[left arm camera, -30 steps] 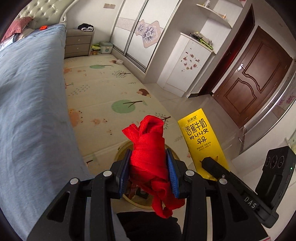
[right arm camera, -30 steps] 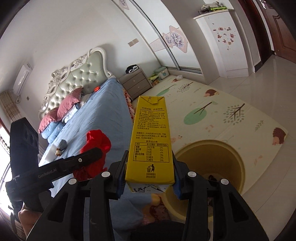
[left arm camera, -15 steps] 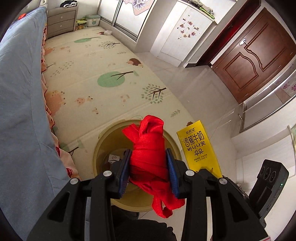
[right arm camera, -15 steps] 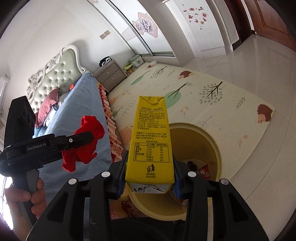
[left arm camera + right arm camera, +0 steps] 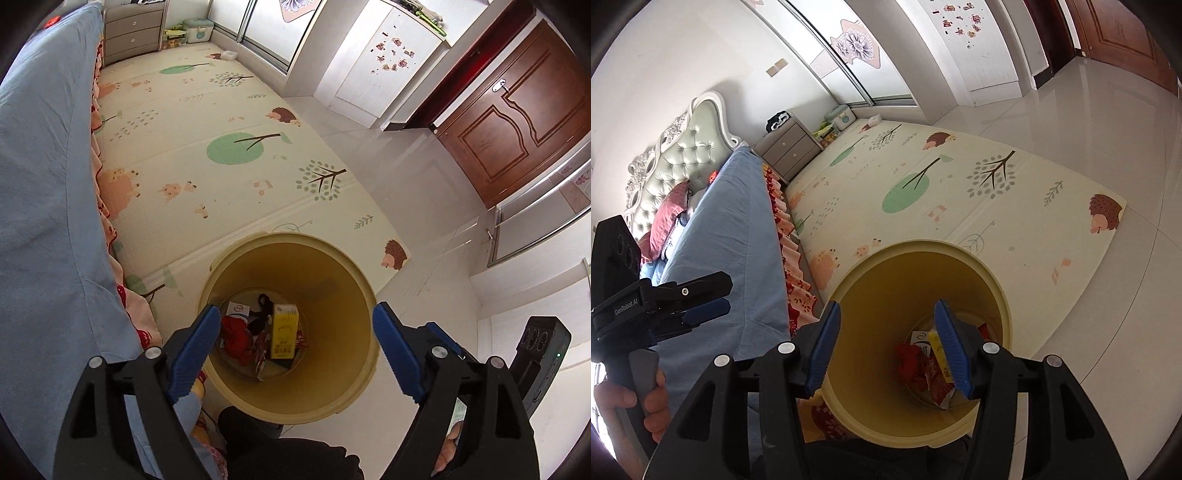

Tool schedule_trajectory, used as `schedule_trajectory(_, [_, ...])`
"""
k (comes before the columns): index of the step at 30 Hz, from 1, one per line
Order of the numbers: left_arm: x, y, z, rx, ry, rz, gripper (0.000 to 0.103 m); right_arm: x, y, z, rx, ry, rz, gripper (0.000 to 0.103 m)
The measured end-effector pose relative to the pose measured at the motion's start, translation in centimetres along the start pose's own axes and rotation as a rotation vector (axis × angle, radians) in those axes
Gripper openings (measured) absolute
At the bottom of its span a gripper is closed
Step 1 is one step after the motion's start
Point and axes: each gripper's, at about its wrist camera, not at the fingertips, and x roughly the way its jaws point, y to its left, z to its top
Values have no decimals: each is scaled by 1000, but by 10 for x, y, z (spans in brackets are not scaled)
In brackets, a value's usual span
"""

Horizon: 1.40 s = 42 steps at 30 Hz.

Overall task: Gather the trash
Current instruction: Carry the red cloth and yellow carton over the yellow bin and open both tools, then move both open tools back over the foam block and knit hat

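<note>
A yellow trash bin point(image 5: 354, 280) stands on the floor by the bed; it also shows in the right wrist view point(image 5: 997, 295). Inside lie a red cloth point(image 5: 236, 334), a yellow milk carton point(image 5: 283, 332) and other scraps; the red cloth point(image 5: 910, 356) and a sliver of the carton point(image 5: 932, 338) show in the right wrist view. My left gripper point(image 5: 295, 354) is open and empty above the bin. My right gripper point(image 5: 890, 343) is open and empty above the bin. The left gripper also shows in the right wrist view point(image 5: 701, 299).
A bed with a blue cover point(image 5: 40, 184) runs along the left. A patterned play mat point(image 5: 221, 155) covers the floor beyond the bin. A nightstand point(image 5: 131, 31), a white wardrobe point(image 5: 369, 62) and a brown door point(image 5: 517, 107) stand further off.
Both grippers opened. The red cloth left the left gripper and the yellow carton left the right gripper; both now lie in the bin. Both views tilted down over the bin.
</note>
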Motion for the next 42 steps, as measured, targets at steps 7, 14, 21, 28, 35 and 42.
schedule_trajectory(7, [-16,-3,-2,2,-60,3,84,-8,9,-3,-6,3,8,53])
schedule_trajectory(14, [-51,-8,-10,25,-150,-2,86,-29,36,-3,-60,-25,32,53])
schedule_trajectory(21, [-101,10,-25,-4,-254,-15,86,-46,86,-4,-167,-55,63,55])
schedule_trajectory(28, [-175,62,-49,-52,-391,80,91,-51,142,-9,-261,-71,116,64])
schedule_trajectory(35, [-253,143,-79,-162,-501,229,98,-44,230,-19,-412,-53,200,73])
schedule_trajectory(42, [-313,222,-113,-289,-562,344,98,-26,317,-44,-538,-1,299,76])
